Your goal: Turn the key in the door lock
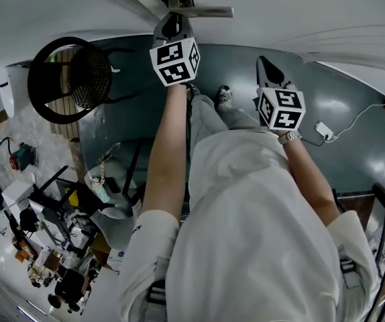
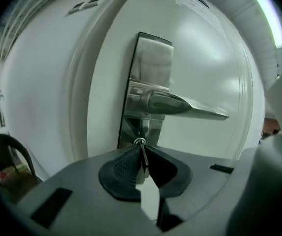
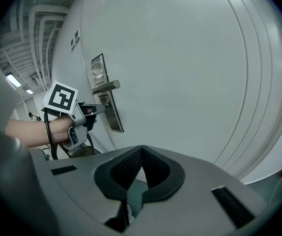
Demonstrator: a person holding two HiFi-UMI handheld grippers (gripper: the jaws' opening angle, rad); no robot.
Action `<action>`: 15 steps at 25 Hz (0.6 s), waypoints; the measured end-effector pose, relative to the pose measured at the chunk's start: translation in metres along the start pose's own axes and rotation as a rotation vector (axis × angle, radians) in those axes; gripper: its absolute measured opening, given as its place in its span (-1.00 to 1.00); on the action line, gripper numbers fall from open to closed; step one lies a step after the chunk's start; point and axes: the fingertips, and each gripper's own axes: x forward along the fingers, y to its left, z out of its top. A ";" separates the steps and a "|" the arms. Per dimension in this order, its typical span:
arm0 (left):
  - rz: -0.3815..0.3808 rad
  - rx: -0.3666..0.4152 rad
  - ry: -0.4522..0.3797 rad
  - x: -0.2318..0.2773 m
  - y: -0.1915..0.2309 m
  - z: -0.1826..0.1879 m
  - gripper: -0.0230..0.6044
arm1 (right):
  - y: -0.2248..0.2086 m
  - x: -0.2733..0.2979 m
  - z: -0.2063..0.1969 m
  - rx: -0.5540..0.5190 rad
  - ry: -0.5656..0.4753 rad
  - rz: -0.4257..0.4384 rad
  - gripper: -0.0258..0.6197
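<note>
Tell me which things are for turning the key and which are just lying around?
For the job: key, left gripper shut on it, lock plate, door.
Lying about: black chair, white plug on the floor; right gripper idle, shut.

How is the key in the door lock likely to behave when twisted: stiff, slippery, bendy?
The key looks thin metal, so probably stiff yet slippery; ribbed pads on the left gripper should help. Seated in the lock plate, it likely only rotates.

On the door point(image 2: 205, 58), the lever handle point(image 2: 180, 104) crosses the lock plate point(image 2: 148, 63), pointing to 3 o'clock. The key point(image 2: 142, 157) sits at its 6 o'clock, between the left tool's point(image 1: 172, 19) jaws. The right tool point(image 1: 267, 69) lies at that tool's 3 o'clock.
</note>
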 end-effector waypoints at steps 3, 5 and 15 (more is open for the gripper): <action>-0.064 -0.224 -0.026 0.000 0.002 0.000 -0.83 | 0.002 0.002 0.001 -0.003 0.001 0.004 -0.92; -0.101 -0.367 -0.040 0.000 0.005 0.000 -0.84 | 0.003 0.003 0.002 -0.004 0.001 0.006 -0.92; -0.324 -1.010 -0.168 -0.005 0.007 -0.002 -0.84 | 0.004 0.006 0.000 -0.001 0.009 0.005 -0.92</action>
